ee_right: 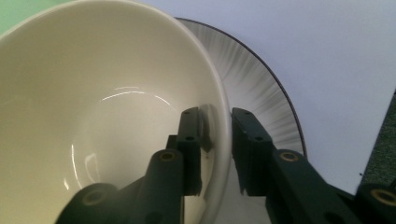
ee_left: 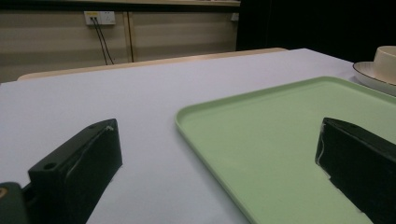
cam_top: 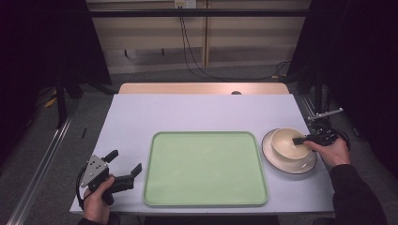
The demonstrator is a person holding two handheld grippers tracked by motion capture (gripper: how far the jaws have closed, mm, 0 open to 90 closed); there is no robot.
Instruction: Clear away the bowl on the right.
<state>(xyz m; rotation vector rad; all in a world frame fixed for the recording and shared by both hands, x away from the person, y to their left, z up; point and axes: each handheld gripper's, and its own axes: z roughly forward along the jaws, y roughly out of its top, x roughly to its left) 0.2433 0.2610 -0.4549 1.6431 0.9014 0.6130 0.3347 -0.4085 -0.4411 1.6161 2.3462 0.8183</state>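
Observation:
A cream bowl [cam_top: 286, 143] sits on a white plate [cam_top: 283, 165] with a dark rim, to the right of an empty pale green tray [cam_top: 205, 168]. My right gripper [cam_top: 297, 140] reaches in from the right and is shut on the bowl's right rim. In the right gripper view, one jaw is inside the bowl [ee_right: 93, 93] and the other outside over the plate [ee_right: 252, 70], with the gripper [ee_right: 217, 119] pinching the wall. My left gripper [cam_top: 125, 161] stands open and empty left of the tray. Its own view [ee_left: 217, 135] looks across the tray's [ee_left: 280, 140] near corner.
The grey tabletop [cam_top: 187, 112] has bare room behind and left of the tray. The plate lies close to the table's right edge. Far right in the left gripper view are the plate [ee_left: 371, 72] and bowl [ee_left: 386, 56]. Cables hang on the back wall.

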